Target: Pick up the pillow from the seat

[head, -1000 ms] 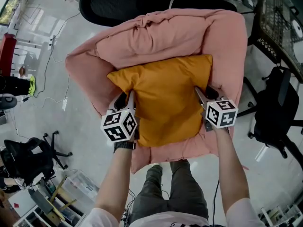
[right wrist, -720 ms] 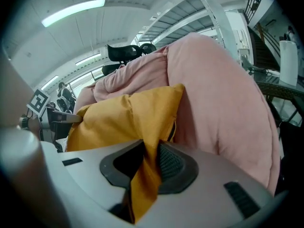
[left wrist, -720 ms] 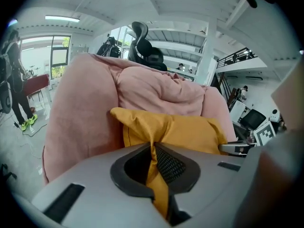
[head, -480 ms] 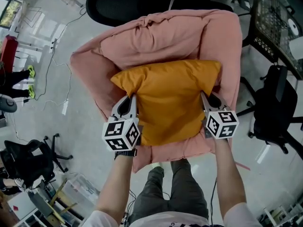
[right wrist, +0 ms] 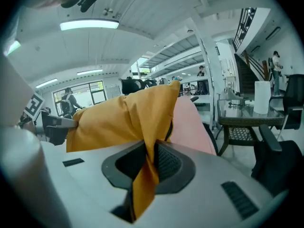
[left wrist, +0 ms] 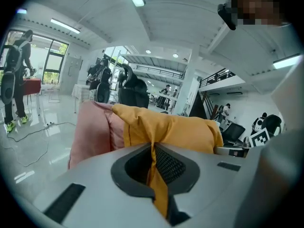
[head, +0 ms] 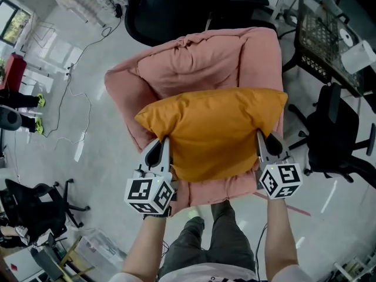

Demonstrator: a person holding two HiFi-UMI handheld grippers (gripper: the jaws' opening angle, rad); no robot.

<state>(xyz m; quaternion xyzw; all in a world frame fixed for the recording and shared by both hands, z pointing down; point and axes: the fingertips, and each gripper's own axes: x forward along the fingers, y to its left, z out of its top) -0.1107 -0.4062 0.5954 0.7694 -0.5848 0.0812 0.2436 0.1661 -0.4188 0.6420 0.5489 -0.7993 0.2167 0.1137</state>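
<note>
Orange pillow [head: 212,129] is being held over the seat [head: 194,60], long axis spanning left gripper [head: 165,141] to right gripper [head: 259,136] (both clenched on its side edges, the right's jaws having just been closing on fabric).

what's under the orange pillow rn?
The pink armchair: its back and front edge show around the pillow. The seat area directly beneath is covered, so anything there can't be seen.

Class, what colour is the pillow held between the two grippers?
Mustard orange, plain; the pillow shows best in the head view.
</note>
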